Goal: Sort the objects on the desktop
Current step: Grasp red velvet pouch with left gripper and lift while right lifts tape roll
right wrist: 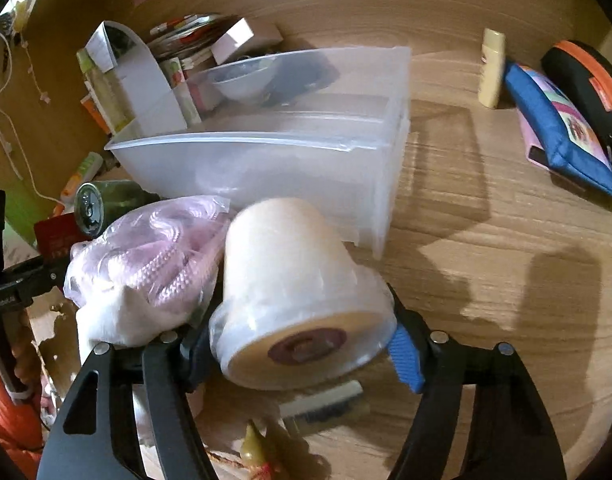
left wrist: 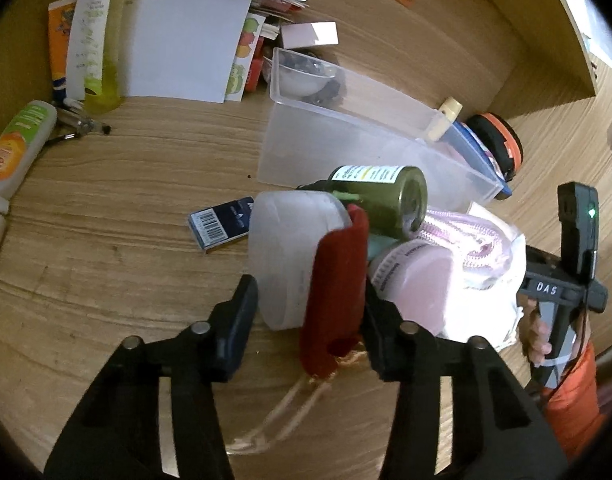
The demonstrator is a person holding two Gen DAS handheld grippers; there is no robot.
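Observation:
In the left wrist view my left gripper [left wrist: 310,300] is shut on a translucent white tub [left wrist: 290,252] and a red felt pouch [left wrist: 338,280] pressed side by side between the black fingers. Beige cords trail from the pouch onto the wooden desk [left wrist: 126,240]. In the right wrist view my right gripper [right wrist: 298,356] is shut on a cream thread spool [right wrist: 290,280] wrapped in clear plastic, its blue pad against the wide base. That gripper, in a hand with an orange sleeve, also shows at the right edge of the left wrist view.
A clear plastic bin [right wrist: 266,152] lies just beyond the spool. A bag of pink rope [right wrist: 158,256] and a green can [left wrist: 386,200] crowd between the grippers. A blue card box [left wrist: 222,226], papers and tubes sit left. A blue pouch [right wrist: 562,132] and cream tube [right wrist: 492,68] lie right.

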